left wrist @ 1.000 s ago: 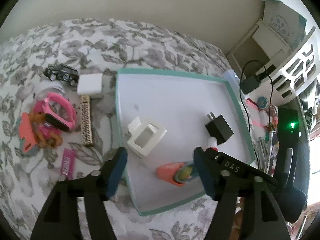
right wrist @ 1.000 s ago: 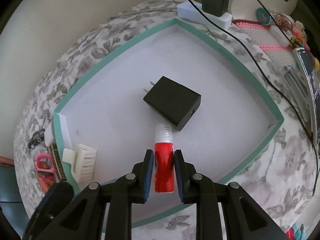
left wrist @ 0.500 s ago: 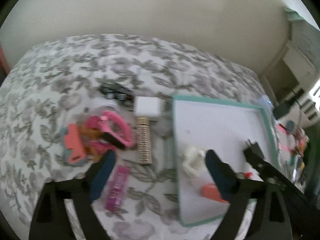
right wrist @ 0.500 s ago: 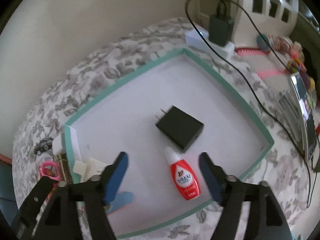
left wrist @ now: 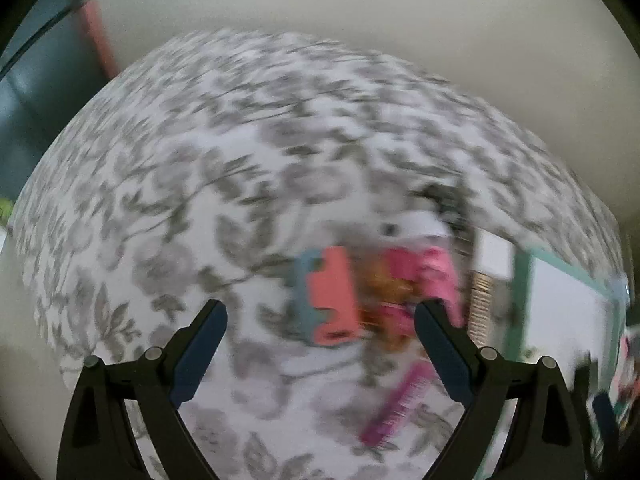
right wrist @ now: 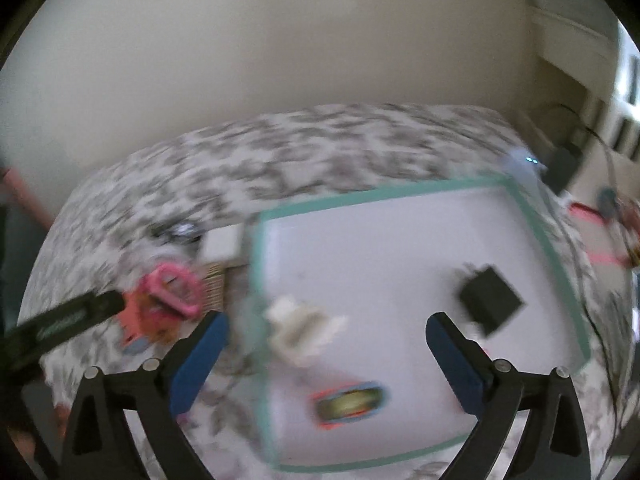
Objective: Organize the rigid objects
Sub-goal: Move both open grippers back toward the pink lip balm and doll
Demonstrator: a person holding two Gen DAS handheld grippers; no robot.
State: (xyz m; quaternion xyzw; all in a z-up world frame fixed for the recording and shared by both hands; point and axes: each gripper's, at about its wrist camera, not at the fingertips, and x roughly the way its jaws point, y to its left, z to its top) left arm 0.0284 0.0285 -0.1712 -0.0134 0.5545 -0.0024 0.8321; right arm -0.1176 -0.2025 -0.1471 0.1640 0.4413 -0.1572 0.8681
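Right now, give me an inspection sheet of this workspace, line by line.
Surface: floral bedspread; both views are motion-blurred.
Job's things: green-rimmed tray holds a black charger, a white clip and an orange-rimmed item.
Clutter: on the bedspread left of the tray lie a coral clip, a pink watch, a magenta strip, a white block; too blurred to detail.
Grippers: left gripper and right gripper both open, fingers holding nothing.
Cables: black cable beyond the tray.
Surroundings: cream wall.
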